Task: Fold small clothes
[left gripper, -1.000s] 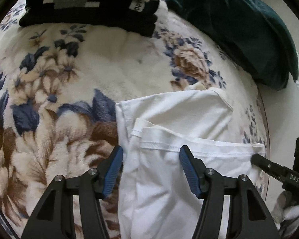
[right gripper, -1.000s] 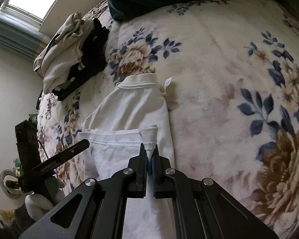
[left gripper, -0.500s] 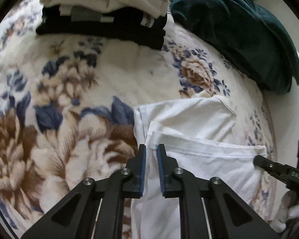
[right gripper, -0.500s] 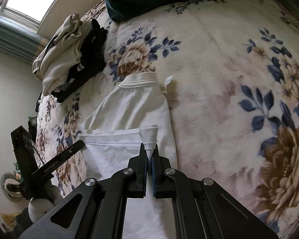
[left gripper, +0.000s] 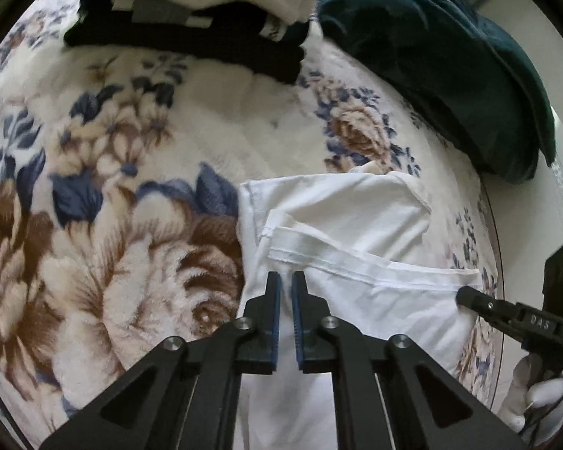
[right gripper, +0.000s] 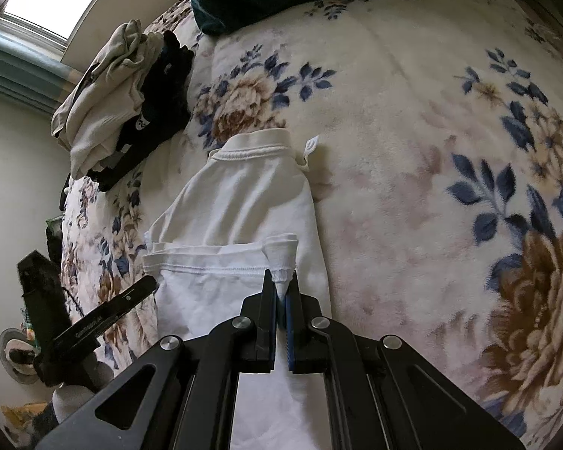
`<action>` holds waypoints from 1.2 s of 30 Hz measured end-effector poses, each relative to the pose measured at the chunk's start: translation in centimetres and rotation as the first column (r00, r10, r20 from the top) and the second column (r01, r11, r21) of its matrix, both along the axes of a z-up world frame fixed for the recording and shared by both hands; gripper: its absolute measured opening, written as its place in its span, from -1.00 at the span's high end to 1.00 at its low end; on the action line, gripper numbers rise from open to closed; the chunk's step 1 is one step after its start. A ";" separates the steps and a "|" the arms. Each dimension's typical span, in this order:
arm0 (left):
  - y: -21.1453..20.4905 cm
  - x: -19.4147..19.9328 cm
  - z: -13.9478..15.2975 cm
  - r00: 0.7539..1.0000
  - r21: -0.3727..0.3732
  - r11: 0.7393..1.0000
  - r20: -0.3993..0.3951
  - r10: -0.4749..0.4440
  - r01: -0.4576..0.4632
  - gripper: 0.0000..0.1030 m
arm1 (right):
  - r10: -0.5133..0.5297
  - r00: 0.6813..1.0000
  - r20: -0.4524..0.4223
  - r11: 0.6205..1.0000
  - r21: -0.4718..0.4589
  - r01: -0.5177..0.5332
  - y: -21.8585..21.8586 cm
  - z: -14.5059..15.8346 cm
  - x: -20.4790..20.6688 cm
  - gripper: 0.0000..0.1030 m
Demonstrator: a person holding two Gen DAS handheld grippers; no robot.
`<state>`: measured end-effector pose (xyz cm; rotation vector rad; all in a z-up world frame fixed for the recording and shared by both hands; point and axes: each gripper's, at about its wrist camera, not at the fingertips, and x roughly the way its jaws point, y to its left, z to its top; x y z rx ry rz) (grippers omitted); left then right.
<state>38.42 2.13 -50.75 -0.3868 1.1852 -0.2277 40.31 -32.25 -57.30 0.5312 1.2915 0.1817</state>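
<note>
A white shirt lies on the floral blanket, its lower part folded up so the hem runs across the middle. My left gripper pinches the hem's left corner, its jaws closing the last bit on the cloth. In the right wrist view the same shirt shows its collar at the far end. There my right gripper is shut on the hem's right corner, which bunches into a point between the pads. Each gripper also shows in the other's view: the right gripper and the left gripper.
A stack of folded clothes, cream on black, sits at the far side of the blanket and appears as the clothes stack. A dark teal pillow lies beyond the shirt. A white-gloved hand holds the right gripper. The blanket stretches right.
My left gripper's jaws went from wide open astride the hem's left edge to shut on it, and the view shifted slightly forward. The right gripper kept still, clamped on its corner.
</note>
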 end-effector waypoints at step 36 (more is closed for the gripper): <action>-0.8 5.1 -3.1 0.984 0.012 0.987 -0.081 -0.160 0.161 0.21 | -0.023 0.999 -0.026 0.999 0.033 0.024 -0.3 -0.2 0.4 0.92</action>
